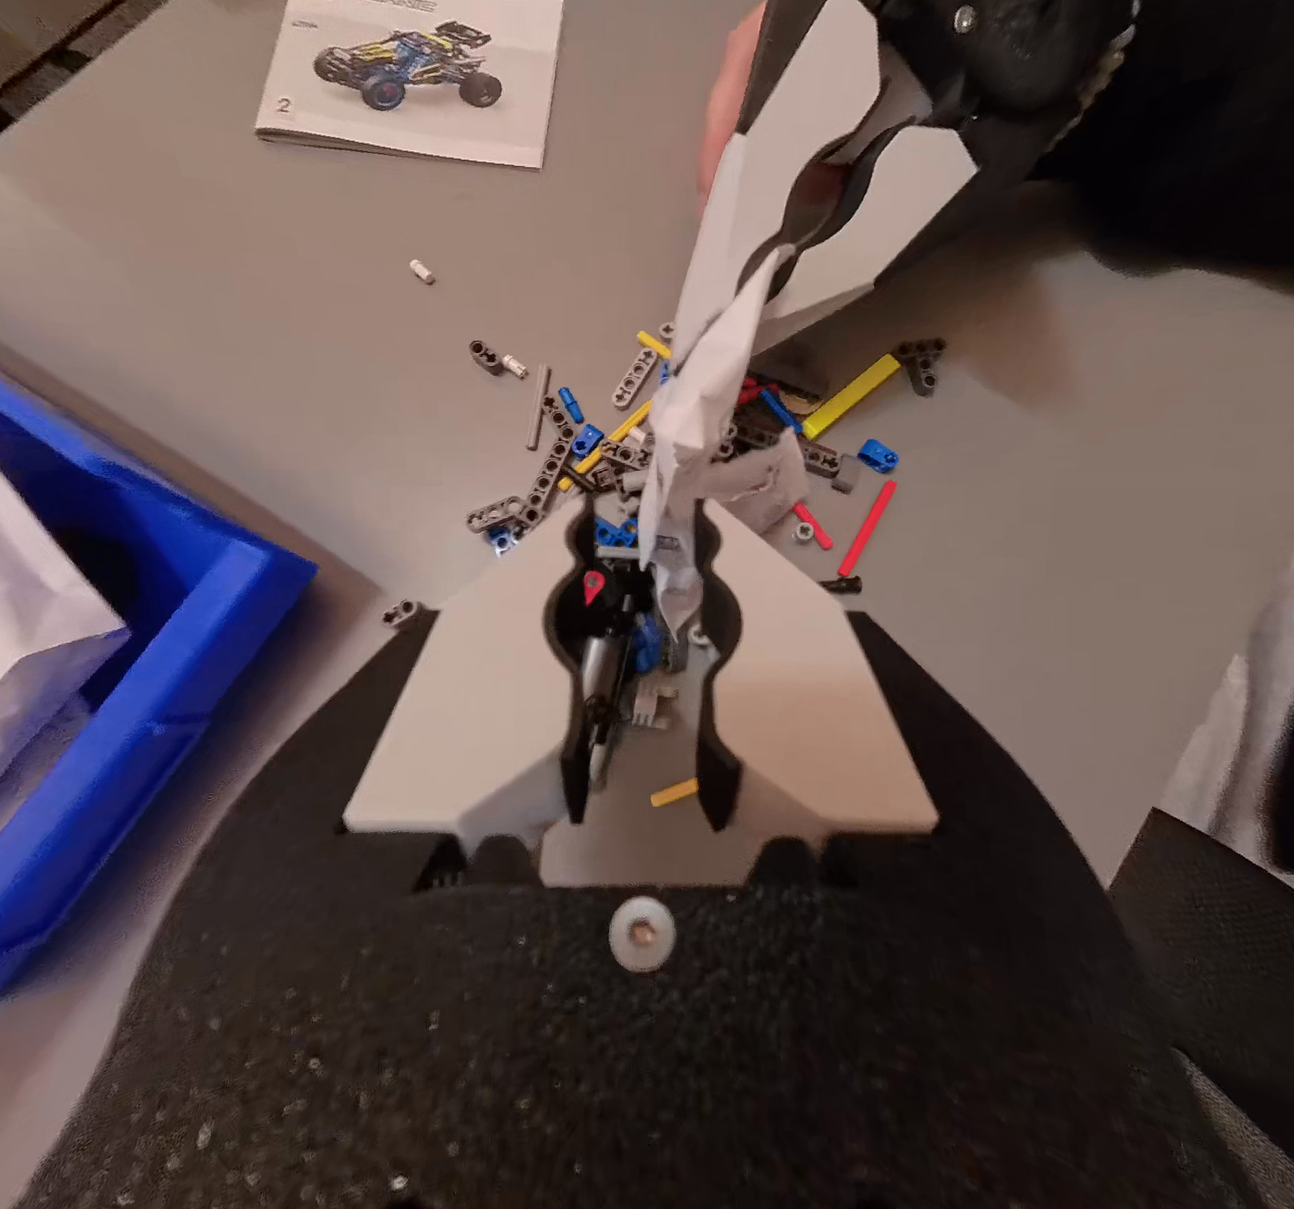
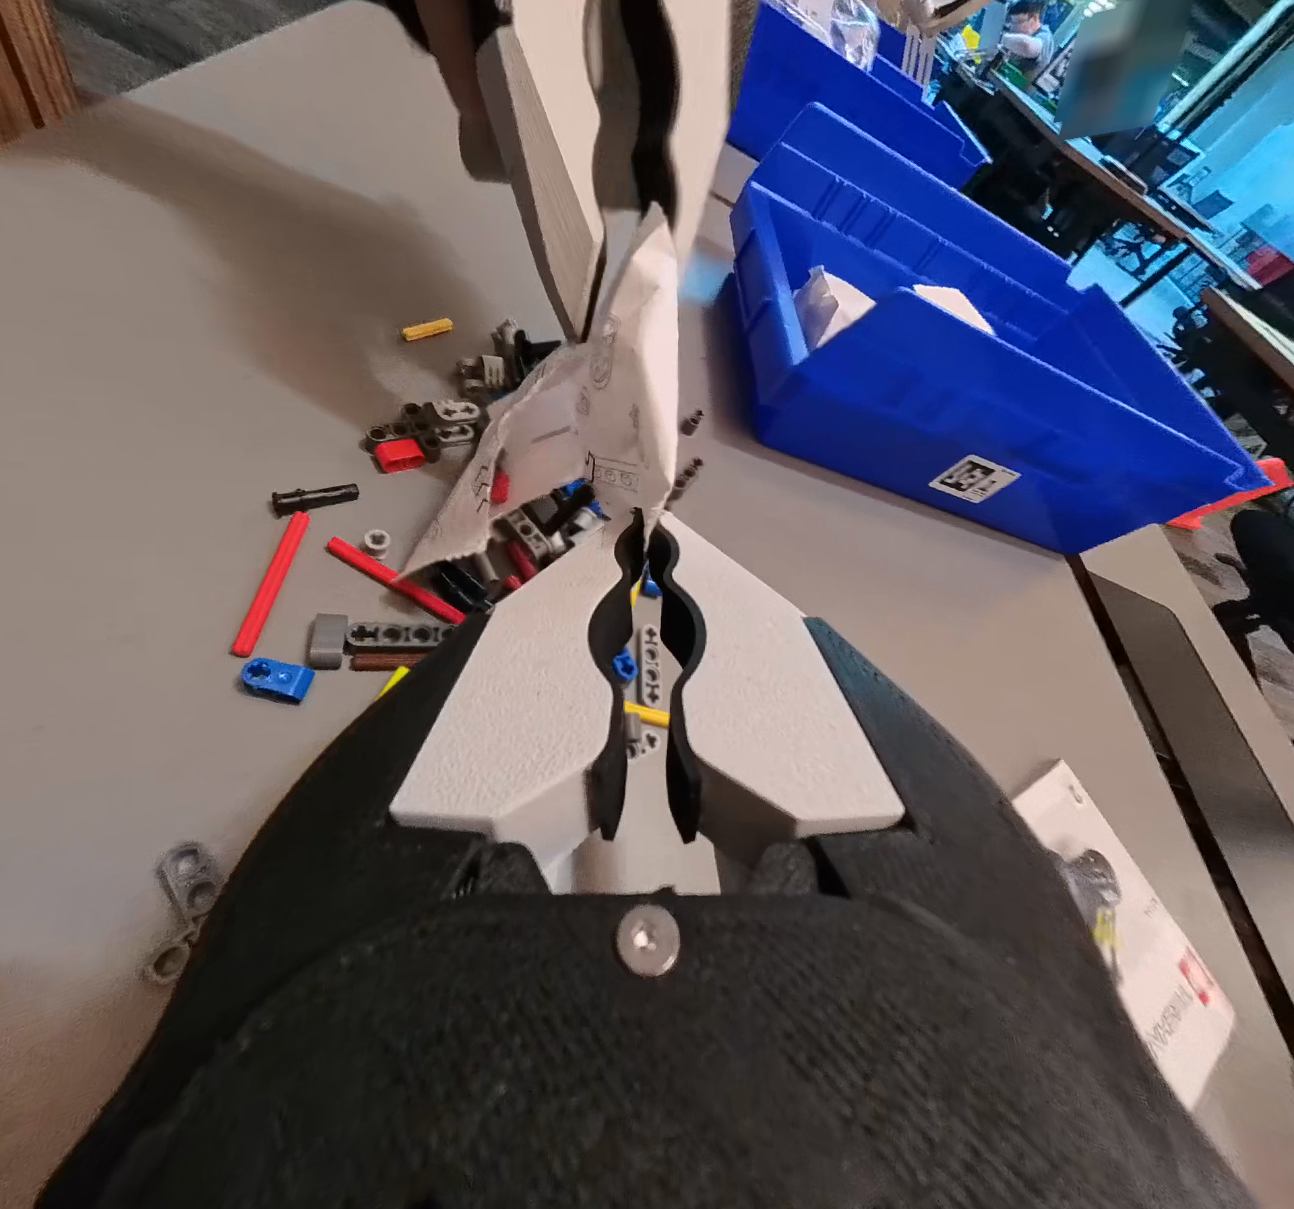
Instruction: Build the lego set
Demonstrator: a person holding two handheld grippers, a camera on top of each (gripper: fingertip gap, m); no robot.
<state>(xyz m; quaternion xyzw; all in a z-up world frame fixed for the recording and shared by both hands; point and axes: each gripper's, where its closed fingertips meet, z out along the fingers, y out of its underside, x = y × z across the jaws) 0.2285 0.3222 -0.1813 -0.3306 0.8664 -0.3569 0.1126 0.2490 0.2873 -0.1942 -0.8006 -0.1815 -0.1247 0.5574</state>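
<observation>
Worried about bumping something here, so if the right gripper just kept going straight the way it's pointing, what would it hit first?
The right gripper already pinches the lower corner of the white paper bag, so the bag comes first. Just beyond stand the left gripper's fingers, shut on the bag's top; depth between them is unclear.

I see a crumpled white paper bag (image 2: pixel 616 405), matt and creased, with a torn ragged edge. The small mixed-colour plastic bricks (image 1: pixel 700 433) look smooth and slightly glossy. My right gripper (image 2: pixel 641 531) has matt grey plastic fingers (image 2: pixel 532 699), black wavy liners and a rough, grainy black body. The blue plastic bin (image 2: pixel 980 419) shines; the grey tabletop (image 1: pixel 245 279) is smooth and matt.
</observation>
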